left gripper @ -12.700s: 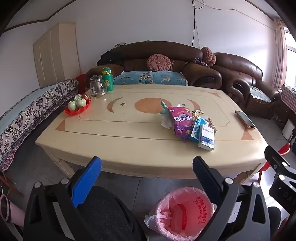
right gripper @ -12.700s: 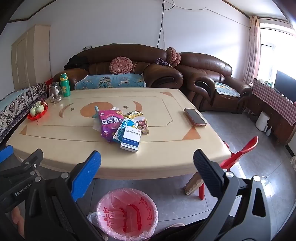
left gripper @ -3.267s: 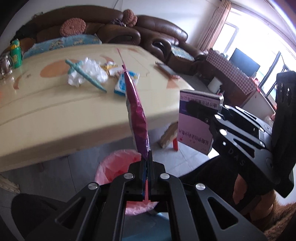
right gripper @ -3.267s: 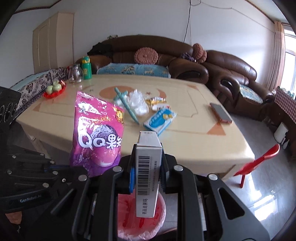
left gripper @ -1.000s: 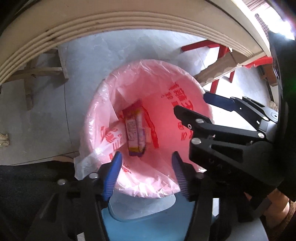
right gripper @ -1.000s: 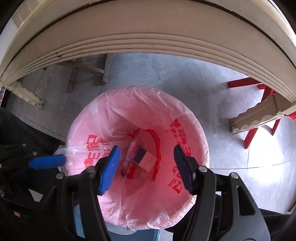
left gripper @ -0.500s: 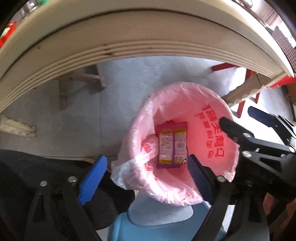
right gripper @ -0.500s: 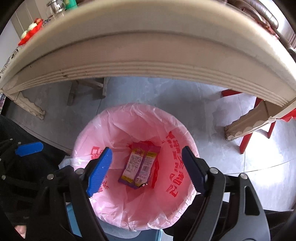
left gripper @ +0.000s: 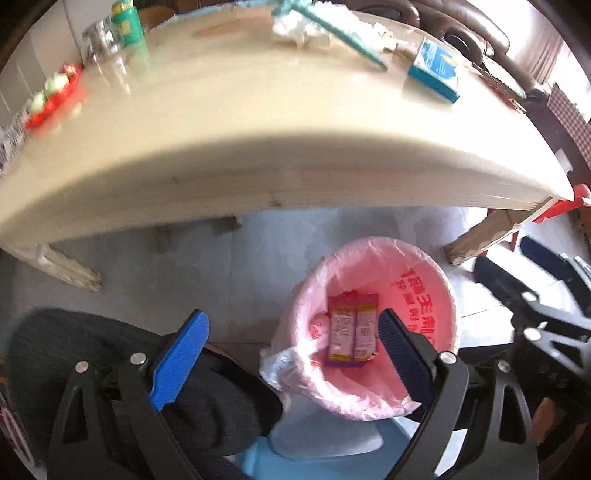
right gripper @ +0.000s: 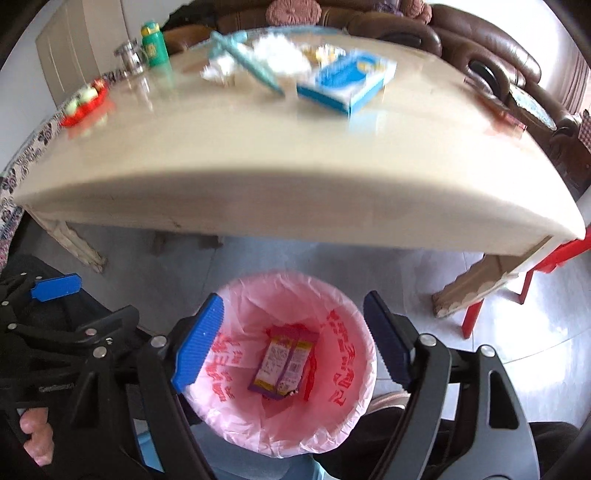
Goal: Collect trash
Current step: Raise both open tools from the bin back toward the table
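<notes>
Both my left tool (left gripper: 291, 354) and right tool (right gripper: 291, 339) now gape wide and empty, lifted back from the pink-lined trash bin (right gripper: 343, 417). The purple snack packet (right gripper: 282, 365) I was carrying lies inside it. The blue-and-white box (right gripper: 347, 83) and crumpled white plastic (right gripper: 280, 55) still wait on the cream table (right gripper: 258, 155).

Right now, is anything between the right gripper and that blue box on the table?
Nothing visible blocks it. The right gripper hangs open over the bin, and the bare tabletop leads to the blue box.

Your left claw (left gripper: 291, 354) hangs wide open and empty beside the pink-lined bin (left gripper: 424, 266), a purple snack packet (left gripper: 351, 339) lying inside. Above, the tabletop (left gripper: 240, 122) carries a blue box (left gripper: 436, 72) and, blurred, what looks like crumpled plastic (left gripper: 295, 26).
</notes>
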A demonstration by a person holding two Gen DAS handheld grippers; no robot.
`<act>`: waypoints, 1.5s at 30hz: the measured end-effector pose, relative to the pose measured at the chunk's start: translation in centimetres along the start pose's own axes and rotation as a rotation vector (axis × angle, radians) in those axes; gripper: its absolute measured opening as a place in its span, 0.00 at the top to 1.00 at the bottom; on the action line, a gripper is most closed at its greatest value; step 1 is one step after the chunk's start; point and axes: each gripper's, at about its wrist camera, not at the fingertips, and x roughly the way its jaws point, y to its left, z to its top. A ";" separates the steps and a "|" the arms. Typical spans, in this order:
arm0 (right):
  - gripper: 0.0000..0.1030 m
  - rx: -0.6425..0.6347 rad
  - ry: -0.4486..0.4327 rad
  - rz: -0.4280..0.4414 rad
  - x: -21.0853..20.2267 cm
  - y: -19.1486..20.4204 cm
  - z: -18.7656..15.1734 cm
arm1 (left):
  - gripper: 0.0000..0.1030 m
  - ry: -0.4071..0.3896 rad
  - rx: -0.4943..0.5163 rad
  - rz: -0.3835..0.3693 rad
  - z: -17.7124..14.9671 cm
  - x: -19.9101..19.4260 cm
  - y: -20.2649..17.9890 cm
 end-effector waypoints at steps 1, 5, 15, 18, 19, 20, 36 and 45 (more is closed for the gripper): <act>0.25 0.002 -0.012 -0.002 -0.6 0.1 0.3 | 0.12 -0.020 0.003 0.019 0.2 -0.9 0.0; 0.24 0.000 -0.074 -0.013 -3.5 0.0 1.8 | 0.10 -0.070 -0.005 0.046 1.3 -3.6 0.3; 0.18 -0.014 -0.195 0.005 -9.4 0.6 4.1 | 0.10 -0.177 -0.037 0.050 3.3 -9.2 0.7; 0.17 -0.002 -0.229 0.021 -10.9 0.6 4.7 | 0.09 -0.217 -0.038 0.050 4.0 -11.0 0.7; 0.17 -0.001 -0.241 0.019 -11.4 0.5 5.0 | 0.09 -0.231 -0.039 0.054 4.5 -11.7 0.8; 0.17 -0.002 -0.250 0.016 -11.8 0.5 5.1 | 0.09 -0.241 -0.040 0.052 4.7 -12.2 0.9; 0.13 0.038 -0.370 -0.015 -14.0 -2.3 9.2 | 0.07 -0.379 -0.014 0.001 10.8 -16.6 0.4; 0.13 0.065 -0.359 -0.010 -10.9 -4.5 11.9 | 0.07 -0.384 0.002 0.005 15.3 -14.4 -0.6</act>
